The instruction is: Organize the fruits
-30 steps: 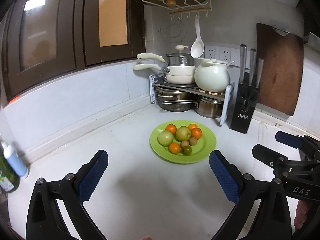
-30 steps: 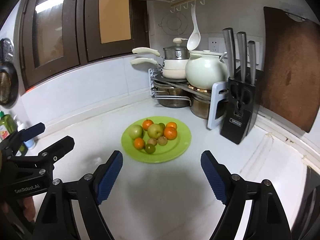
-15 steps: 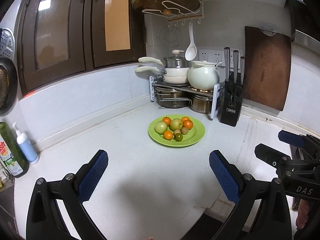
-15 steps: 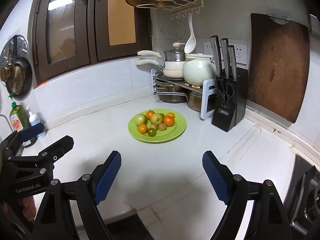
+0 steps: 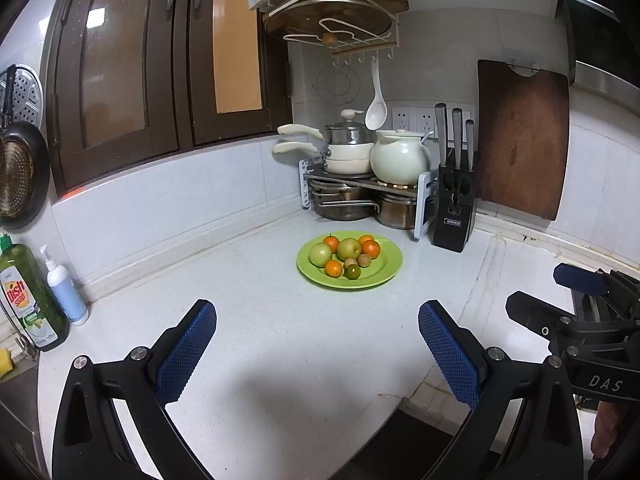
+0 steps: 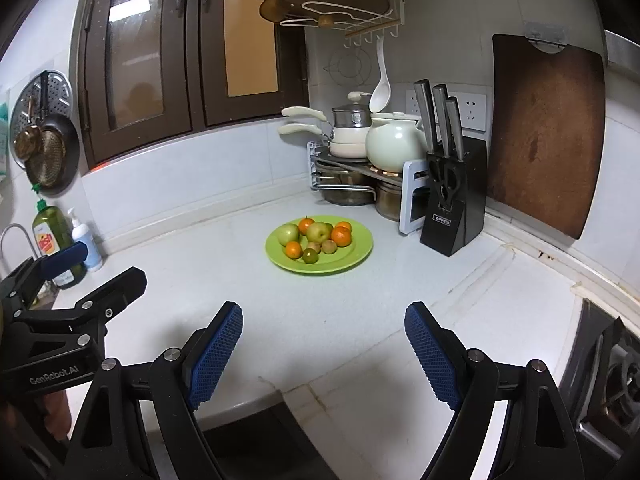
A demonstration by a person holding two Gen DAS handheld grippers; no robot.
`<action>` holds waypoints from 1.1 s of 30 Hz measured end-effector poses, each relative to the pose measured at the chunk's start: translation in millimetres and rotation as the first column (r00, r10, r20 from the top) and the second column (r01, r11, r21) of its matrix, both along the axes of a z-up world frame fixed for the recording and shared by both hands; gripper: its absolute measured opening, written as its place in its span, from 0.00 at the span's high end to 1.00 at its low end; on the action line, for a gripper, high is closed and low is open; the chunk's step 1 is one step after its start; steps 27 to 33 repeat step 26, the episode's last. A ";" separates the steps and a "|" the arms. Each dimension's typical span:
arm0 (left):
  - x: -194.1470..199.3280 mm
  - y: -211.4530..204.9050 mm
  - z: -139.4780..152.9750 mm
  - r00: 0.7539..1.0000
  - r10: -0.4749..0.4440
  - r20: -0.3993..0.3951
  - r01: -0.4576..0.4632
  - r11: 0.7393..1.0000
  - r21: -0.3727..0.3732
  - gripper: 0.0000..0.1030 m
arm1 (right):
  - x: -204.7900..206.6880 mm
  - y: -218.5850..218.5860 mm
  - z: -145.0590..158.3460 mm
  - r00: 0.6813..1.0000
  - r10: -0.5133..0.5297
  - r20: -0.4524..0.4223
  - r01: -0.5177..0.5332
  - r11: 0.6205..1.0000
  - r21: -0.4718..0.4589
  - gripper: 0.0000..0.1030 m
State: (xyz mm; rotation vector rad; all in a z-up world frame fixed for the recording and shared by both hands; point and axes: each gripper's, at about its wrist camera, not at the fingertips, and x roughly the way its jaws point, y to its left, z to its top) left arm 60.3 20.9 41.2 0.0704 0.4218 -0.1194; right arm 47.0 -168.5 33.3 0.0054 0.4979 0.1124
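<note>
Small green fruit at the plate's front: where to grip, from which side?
Probably grip the small green fruit across its round middle, coming from above and the near side. An orange sits close on its left and brown fruits behind, but the bare plate in front leaves finger room.

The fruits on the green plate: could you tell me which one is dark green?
The small round dark green fruit at the plate's front edge, beside an orange; the two larger green fruits are pale.
</note>
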 end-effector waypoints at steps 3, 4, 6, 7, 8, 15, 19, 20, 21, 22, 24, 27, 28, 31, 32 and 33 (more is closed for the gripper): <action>-2.4 0.2 0.0 1.000 0.001 0.004 -0.001 1.000 0.001 0.00 | -1.1 0.8 -0.2 1.000 -0.001 0.000 0.001 1.000 -0.001 0.18; -3.9 0.0 0.2 1.000 0.001 0.004 -0.001 1.000 0.002 0.00 | -1.7 1.0 -0.2 1.000 -0.002 0.001 0.002 1.000 -0.001 0.18; -4.5 -0.5 0.1 1.000 0.002 0.005 -0.002 1.000 0.001 0.00 | -2.0 1.3 -0.2 1.000 0.000 0.000 0.000 1.000 0.000 0.18; -7.0 -1.2 0.3 1.000 0.002 0.005 -0.002 1.000 0.001 0.00 | -2.5 1.4 -0.2 1.000 -0.001 0.000 0.001 1.000 0.000 0.18; -8.3 -1.6 0.5 1.000 0.002 0.005 -0.002 1.000 0.002 0.00 | -2.6 1.7 -0.1 1.000 -0.002 0.001 0.002 1.000 0.001 0.18; -11.6 -2.2 0.4 1.000 0.001 0.005 -0.001 1.000 0.000 0.00 | -9.7 1.8 -0.3 1.000 -0.003 0.003 0.003 1.000 -0.003 0.18; -12.8 -1.6 0.3 1.000 -0.003 0.001 0.003 1.000 -0.003 0.00 | -10.3 2.3 -0.5 1.000 -0.004 0.002 0.004 1.000 -0.004 0.18; -14.8 -2.3 -0.2 1.000 -0.001 0.000 0.001 1.000 -0.004 0.00 | -9.8 2.5 -0.6 1.000 -0.005 0.002 0.005 1.000 -0.003 0.18; -15.6 -2.6 -0.4 1.000 -0.001 -0.001 0.001 1.000 -0.003 0.00 | -11.3 2.4 -0.5 1.000 -0.005 0.002 0.005 1.000 -0.003 0.18; -15.7 -2.5 -0.4 1.000 -0.002 -0.001 0.002 1.000 -0.003 0.00 | -11.4 2.5 -0.5 1.000 -0.006 0.003 0.006 1.000 -0.003 0.18; -16.6 -2.2 -0.8 1.000 -0.001 -0.002 0.001 1.000 -0.004 0.00 | -9.7 2.4 -0.9 1.000 -0.006 0.002 0.006 1.000 -0.002 0.18; -15.8 -2.1 -0.8 1.000 0.000 -0.003 0.000 1.000 -0.002 0.00 | -13.2 2.2 -1.1 1.000 -0.006 0.000 0.006 1.000 0.000 0.18; -15.8 -2.1 -0.8 1.000 0.000 -0.003 0.000 1.000 -0.002 0.00 | -13.2 2.2 -1.1 1.000 -0.006 0.000 0.006 1.000 0.000 0.18; -15.8 -2.1 -0.8 1.000 0.000 -0.003 0.000 1.000 -0.002 0.00 | -13.2 2.2 -1.1 1.000 -0.006 0.000 0.006 1.000 0.000 0.18; -15.8 -2.1 -0.8 1.000 0.000 -0.003 0.000 1.000 -0.002 0.00 | -13.2 2.2 -1.1 1.000 -0.006 0.000 0.006 1.000 0.000 0.18; -15.8 -2.1 -0.8 1.000 0.000 -0.003 0.000 1.000 -0.002 0.00 | -13.2 2.2 -1.1 1.000 -0.006 0.000 0.006 1.000 0.000 0.18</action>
